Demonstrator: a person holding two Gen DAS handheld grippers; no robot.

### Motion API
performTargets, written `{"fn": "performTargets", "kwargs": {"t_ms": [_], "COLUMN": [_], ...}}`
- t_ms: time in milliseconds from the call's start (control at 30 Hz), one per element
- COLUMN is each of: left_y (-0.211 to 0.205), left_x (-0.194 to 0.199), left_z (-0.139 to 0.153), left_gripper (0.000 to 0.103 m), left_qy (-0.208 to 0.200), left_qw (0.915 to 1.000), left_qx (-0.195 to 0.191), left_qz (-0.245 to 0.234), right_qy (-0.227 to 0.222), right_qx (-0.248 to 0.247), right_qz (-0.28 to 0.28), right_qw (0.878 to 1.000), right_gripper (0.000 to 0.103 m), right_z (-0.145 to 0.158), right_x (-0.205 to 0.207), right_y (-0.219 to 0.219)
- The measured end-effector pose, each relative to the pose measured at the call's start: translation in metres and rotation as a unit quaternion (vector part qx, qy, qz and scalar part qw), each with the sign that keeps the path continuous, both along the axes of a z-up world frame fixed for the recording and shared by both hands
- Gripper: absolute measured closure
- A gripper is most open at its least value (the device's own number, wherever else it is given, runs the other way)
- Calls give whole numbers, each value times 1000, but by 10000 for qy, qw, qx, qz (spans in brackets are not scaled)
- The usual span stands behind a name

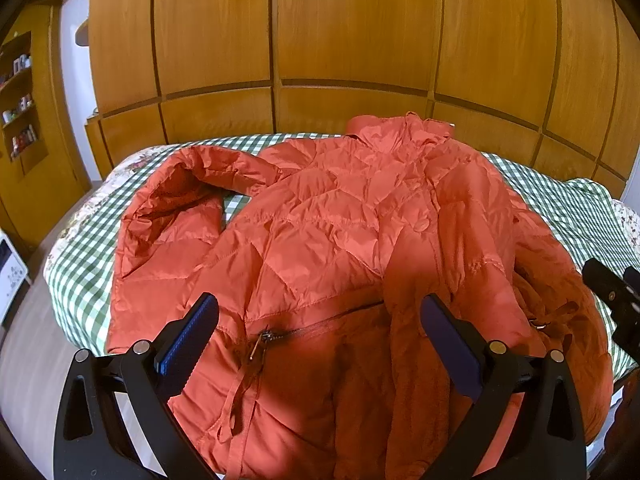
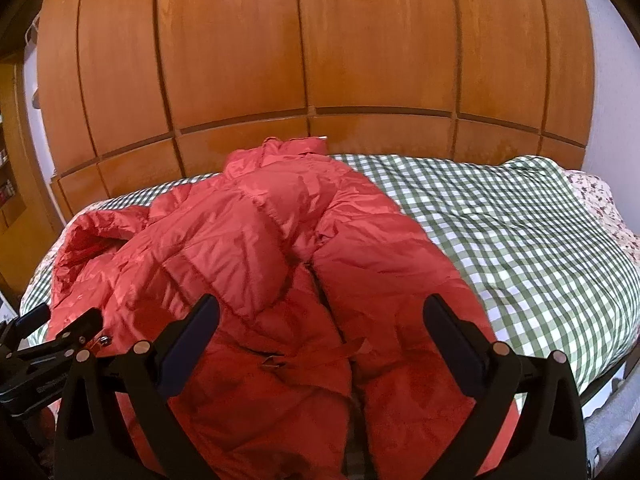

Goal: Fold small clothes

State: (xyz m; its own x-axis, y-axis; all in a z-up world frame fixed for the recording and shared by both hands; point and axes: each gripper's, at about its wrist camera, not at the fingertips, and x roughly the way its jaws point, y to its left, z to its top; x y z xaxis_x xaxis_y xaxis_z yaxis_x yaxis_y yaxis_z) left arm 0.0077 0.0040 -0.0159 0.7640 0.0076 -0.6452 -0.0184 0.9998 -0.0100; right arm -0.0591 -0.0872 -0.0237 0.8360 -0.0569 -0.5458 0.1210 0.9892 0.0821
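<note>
An orange-red quilted puffer jacket (image 1: 340,232) lies spread on the bed, collar at the far side, hem toward me. Its left sleeve (image 1: 176,208) is bent and lies out to the left. A zip pocket with a metal pull (image 1: 258,342) shows near the hem. My left gripper (image 1: 320,316) is open and empty, hovering over the lower front of the jacket. In the right wrist view the jacket (image 2: 256,248) fills the left and middle. My right gripper (image 2: 320,316) is open and empty over the jacket's lower right part, near a belt buckle (image 2: 274,360).
The bed has a green-and-white checked cover (image 2: 500,240) over a floral sheet (image 1: 120,172). A wooden panelled wardrobe (image 1: 320,40) stands behind the bed. Shelves with small items (image 1: 20,104) are at the far left. The other gripper shows at the frame edges (image 1: 612,292) (image 2: 48,340).
</note>
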Motion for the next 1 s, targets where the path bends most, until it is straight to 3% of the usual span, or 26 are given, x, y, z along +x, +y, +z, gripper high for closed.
{"fn": "performTargets", "kwargs": {"t_ms": [200, 400, 533, 600, 700, 767, 867, 933, 1000], "left_y": [2, 3, 11, 21, 42, 51, 53, 51, 50], "left_x": [2, 4, 8, 12, 13, 14, 23, 27, 30], "left_z": [-3, -4, -3, -4, -8, -12, -20, -26, -33], "left_gripper": [3, 3, 3, 3, 3, 3, 3, 3, 3], "left_qy": [68, 102, 163, 167, -13, -106, -1, 66, 117], "left_qw": [10000, 9999, 9996, 9984, 9927, 9911, 9949, 9976, 9993], "left_qx": [-15, -20, -203, -502, -1173, -1327, -991, -663, -298], "left_qz": [-2, -7, -135, -197, -270, -57, 172, 193, 194], "right_qy": [91, 22, 128, 360, 1048, 1457, 2042, 1884, 1786], "right_qx": [161, -31, -292, -420, -684, -767, -896, -1119, -1695], "right_qz": [-158, -201, -588, -901, -1403, -1556, -1529, -1329, -1339], "right_qw": [9997, 9998, 9978, 9944, 9822, 9740, 9628, 9666, 9599], "right_gripper": [2, 2, 2, 2, 2, 2, 2, 2, 2], "right_z": [-1, 2, -2, -10, -36, -55, -89, -99, -102], "right_x": [4, 5, 9, 13, 23, 28, 38, 42, 50], "right_y": [-16, -18, -33, -47, -71, -82, -96, -99, -103]}}
